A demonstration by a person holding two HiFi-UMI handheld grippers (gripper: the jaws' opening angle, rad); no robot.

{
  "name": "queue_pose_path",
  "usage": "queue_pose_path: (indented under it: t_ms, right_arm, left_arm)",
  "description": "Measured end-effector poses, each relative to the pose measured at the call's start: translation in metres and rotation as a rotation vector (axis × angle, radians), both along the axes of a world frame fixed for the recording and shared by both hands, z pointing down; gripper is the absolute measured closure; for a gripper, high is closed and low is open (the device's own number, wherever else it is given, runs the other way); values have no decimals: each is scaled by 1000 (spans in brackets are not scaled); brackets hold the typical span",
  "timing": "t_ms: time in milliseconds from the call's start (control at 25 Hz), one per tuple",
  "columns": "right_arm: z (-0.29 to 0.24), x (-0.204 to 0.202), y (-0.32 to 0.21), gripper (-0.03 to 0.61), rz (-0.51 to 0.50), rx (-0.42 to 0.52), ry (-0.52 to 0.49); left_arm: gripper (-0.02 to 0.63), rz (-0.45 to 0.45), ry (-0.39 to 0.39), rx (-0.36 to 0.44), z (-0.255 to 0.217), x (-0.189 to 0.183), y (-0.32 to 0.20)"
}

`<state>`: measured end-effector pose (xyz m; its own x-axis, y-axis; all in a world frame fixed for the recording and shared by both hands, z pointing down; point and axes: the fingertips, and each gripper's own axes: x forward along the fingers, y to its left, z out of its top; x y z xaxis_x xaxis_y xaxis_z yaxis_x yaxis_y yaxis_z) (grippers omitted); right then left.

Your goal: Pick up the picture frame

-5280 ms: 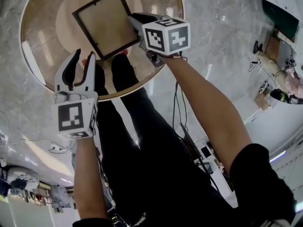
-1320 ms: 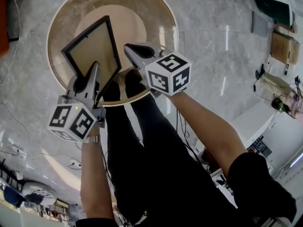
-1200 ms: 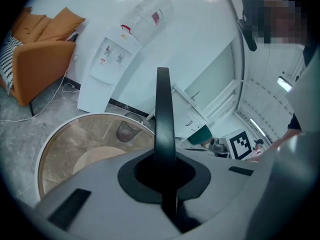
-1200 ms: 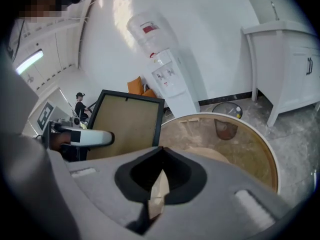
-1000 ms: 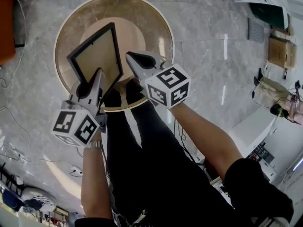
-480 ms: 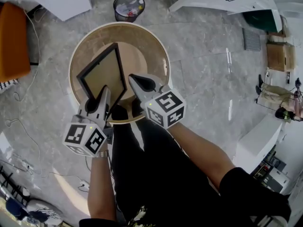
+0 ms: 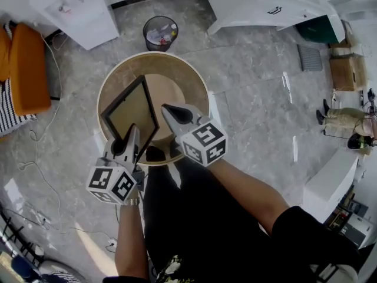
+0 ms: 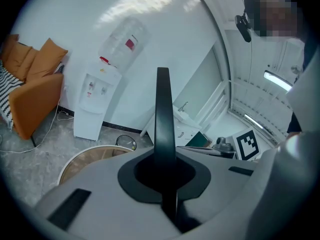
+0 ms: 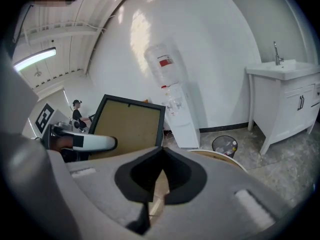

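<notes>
1. The left gripper (image 7: pixel 131 138) is clenching its jaws on the picture frame (image 7: pixel 132 107), near the frame's 6 o'clock corner. In the left gripper view the dark rail is standing edge-on between the jaws, pointing to 12 o'clock.
2. The right gripper (image 7: pixel 167 109) is pressing its jaws together with nothing between them. It is hanging just beside the frame, at the frame's 3 o'clock.
3. The frame, black-bordered with a tan panel, is tilting in the air over the round table (image 7: pixel 197 84) and covering the table's 9 o'clock half in the head view.
4. The left forearm (image 7: pixel 131 240) and the right forearm (image 7: pixel 247 193) are running back from the grippers toward 6 o'clock. The person's dark trousers (image 7: pixel 188 217) are showing between them.
5. Around the table, a waste bin (image 7: pixel 160 33) is standing at 12 o'clock and an orange seat (image 7: pixel 29 69) is sitting at 9 o'clock. A white sink cabinet (image 7: pixel 277 5) is standing at 1 o'clock, and a water dispenser (image 8: pixel 95 101) is standing against the wall at about 11 o'clock. All of them are resting on the grey marbled floor (image 7: pixel 253 99).
</notes>
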<state>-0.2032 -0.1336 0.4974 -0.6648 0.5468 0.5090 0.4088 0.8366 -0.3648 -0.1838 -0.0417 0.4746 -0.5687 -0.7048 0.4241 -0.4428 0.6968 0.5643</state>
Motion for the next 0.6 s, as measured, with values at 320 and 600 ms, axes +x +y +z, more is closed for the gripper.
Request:
queue_pose_path:
  t_ms: [320, 600]
  right_arm:
    - [-31, -1, -4, 583, -9, -11, -41]
    - [-79, -2, -12, 583, 6, 0, -122]
  left_arm:
    - [594, 9, -50, -14, -34, -5, 1]
    - [594, 33, -125, -26, -77, -7, -2]
